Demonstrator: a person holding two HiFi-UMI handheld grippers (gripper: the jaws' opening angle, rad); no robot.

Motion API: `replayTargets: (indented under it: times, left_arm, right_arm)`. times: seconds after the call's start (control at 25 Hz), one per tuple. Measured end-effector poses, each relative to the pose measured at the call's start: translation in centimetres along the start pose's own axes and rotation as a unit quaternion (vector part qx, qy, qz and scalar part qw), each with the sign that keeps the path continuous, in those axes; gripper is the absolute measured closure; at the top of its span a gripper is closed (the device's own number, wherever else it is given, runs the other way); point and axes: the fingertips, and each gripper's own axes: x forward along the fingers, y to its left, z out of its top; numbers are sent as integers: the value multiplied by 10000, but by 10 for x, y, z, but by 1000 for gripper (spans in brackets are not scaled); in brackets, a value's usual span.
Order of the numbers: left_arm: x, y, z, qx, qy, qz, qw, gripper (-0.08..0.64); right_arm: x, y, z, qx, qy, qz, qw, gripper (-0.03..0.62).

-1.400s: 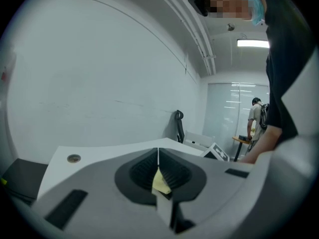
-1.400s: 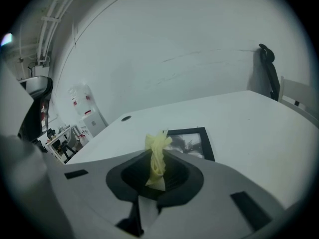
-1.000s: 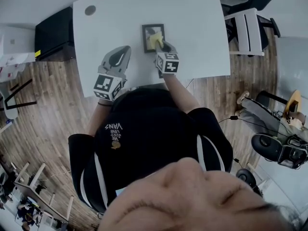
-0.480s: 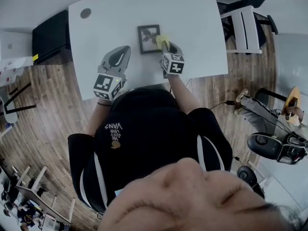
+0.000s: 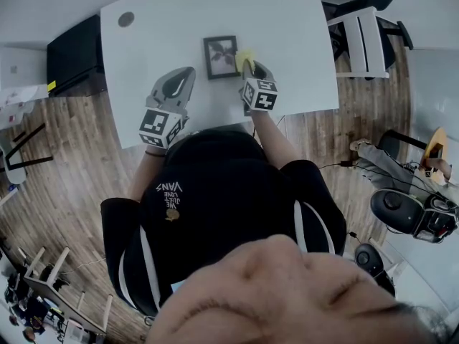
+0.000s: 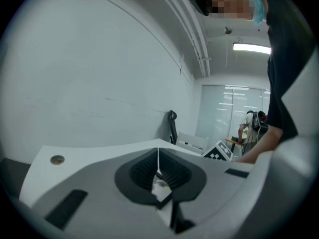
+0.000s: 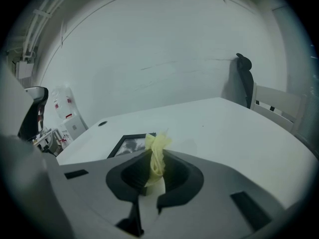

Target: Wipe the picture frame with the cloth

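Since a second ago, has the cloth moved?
Yes. The cloth, pinched in the right tongs, slid right: it lay over the picture frame then, and now sits beside the frame's right edge.

One picture frame (image 5: pixel 220 56); one cloth (image 5: pixel 244 55); two grippers (image 5: pixel 188 73) (image 5: pixel 251 64); one table (image 5: pixel 294 27); one white chair (image 5: pixel 364 43).

A white table (image 5: pixel 287 20) fills the upper centre, with 1 round grommet (image 5: pixel 126 19) near its left corner. A black cabinet (image 5: pixel 72 52) stands upper left, a white chair (image 5: pixel 362 41) upper right.
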Motion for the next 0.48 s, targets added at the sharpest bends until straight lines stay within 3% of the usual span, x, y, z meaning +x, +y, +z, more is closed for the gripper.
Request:
replayTargets:
  times: [0.2, 0.48]
  left_arm:
    - [-8, -2, -1, 10, 10, 47, 10000, 543]
    - [-25, 1, -4, 25, 21, 174, 9998, 543]
  right_arm:
    - [-8, 18, 6, 72, -148, 201, 9997, 545]
    - [-11, 75, 0, 73, -184, 803, 9966, 545]
